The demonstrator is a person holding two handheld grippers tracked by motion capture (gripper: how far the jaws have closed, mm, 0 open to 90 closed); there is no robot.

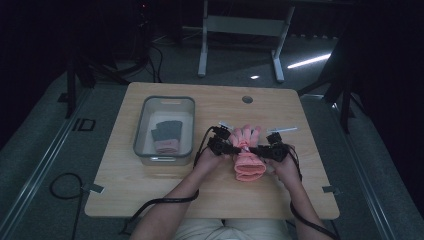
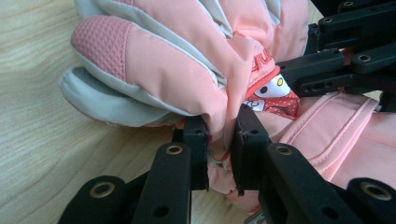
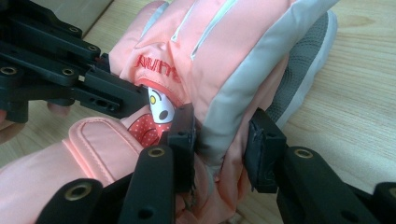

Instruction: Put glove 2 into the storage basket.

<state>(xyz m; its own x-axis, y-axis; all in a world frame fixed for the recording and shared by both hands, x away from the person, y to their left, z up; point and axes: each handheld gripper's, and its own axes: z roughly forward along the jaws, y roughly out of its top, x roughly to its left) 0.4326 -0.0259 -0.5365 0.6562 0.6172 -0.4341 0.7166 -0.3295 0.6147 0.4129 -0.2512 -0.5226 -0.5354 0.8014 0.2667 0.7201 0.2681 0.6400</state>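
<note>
Both hand-held grippers, L (image 2: pixel 219 151) & R (image 3: pixel 219 149), pinch pink glove (image 1: pixel 248 159) on table (image 1: pixel 150 190).

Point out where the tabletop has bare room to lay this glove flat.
Bare wood lies right of the right gripper toward the table edge, and along the far edge by the round hole. Crowded: the bin at left, the pink glove between both grippers.

ski glove (image 2: pixel 187 56): salmon pink with pale grey panels, a darker pink textured thumb patch, red lettering
glove badge (image 2: pixel 273 95): white cartoon face, yellow nose, red with white dots
bench (image 1: pixel 270 107): light wood grain
bin (image 1: pixel 145 150): translucent grey
folded gloves in bin (image 1: pixel 166 136): dark grey and pink
claws (image 3: pixel 219 140): black
</note>
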